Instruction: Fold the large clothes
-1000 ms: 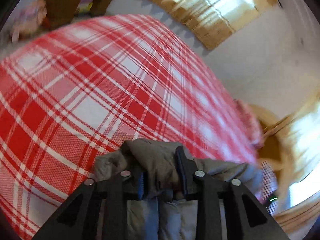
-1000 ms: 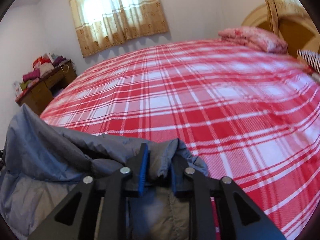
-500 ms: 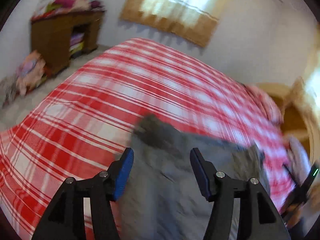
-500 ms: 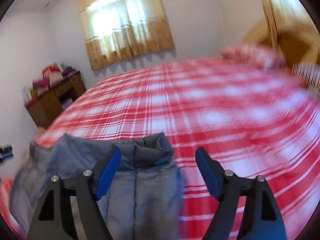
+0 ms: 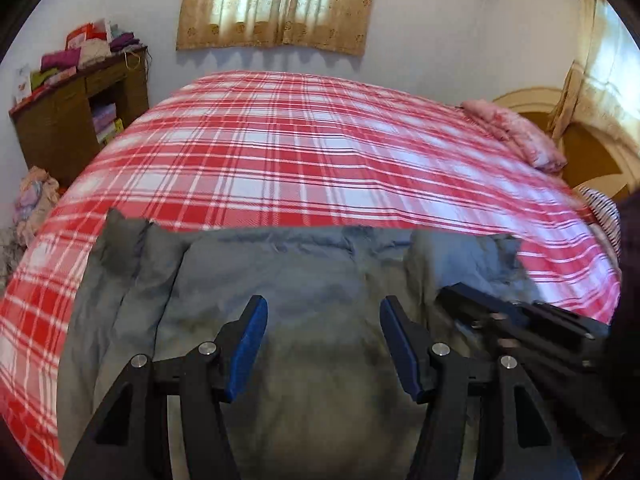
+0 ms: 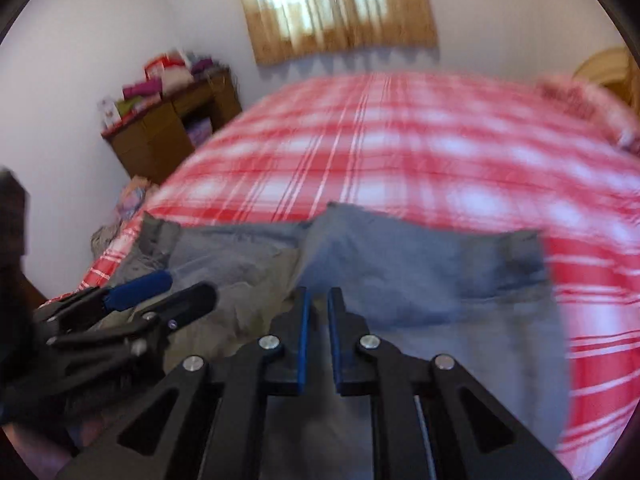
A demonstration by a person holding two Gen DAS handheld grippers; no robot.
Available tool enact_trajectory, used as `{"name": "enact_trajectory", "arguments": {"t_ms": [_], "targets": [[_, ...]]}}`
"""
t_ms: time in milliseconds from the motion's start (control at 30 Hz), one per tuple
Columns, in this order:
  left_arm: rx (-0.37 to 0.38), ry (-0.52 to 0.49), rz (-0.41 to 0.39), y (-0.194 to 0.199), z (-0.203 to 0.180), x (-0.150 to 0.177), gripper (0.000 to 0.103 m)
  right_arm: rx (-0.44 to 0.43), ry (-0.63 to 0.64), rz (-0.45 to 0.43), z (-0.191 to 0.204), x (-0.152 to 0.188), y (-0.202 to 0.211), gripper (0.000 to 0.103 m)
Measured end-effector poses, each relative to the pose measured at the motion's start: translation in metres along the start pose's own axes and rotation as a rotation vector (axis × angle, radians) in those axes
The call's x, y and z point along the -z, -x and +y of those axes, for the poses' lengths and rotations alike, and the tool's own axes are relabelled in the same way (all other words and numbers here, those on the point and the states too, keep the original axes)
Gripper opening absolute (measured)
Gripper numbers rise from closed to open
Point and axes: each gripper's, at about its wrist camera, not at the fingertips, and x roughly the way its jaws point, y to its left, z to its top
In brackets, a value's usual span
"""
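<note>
We see the large grey-blue padded jacket (image 5: 288,280) lying spread on the bed's red-and-white plaid cover (image 5: 320,152), our left gripper (image 5: 322,340) hovering over it with fingers released and empty, while our right gripper (image 6: 318,336) is closing its fingers on nothing.

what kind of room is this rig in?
A home bedroom, most likely: a bed under a red plaid cover, a pink pillow by the headboard, and a curtained window.
</note>
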Motion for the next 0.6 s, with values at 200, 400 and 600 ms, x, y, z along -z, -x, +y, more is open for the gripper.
{"name": "enact_trajectory", "arguments": {"t_ms": [200,400,600], "targets": [[-0.072,0.065,0.009,-0.039,0.046,0.02,0.06,0.047,-0.054,-0.022,-0.023,0.02,-0.041,0.009],[-0.061,0.073,-0.065,-0.055,0.051,0.035,0.06,0.0,-0.107,-0.032,-0.031,0.027,-0.053,0.005],[0.045,0.171,-0.045,-0.07,0.069,0.04,0.06,-0.061,-0.17,-0.014,-0.042,0.03,-0.055,0.002]]}}
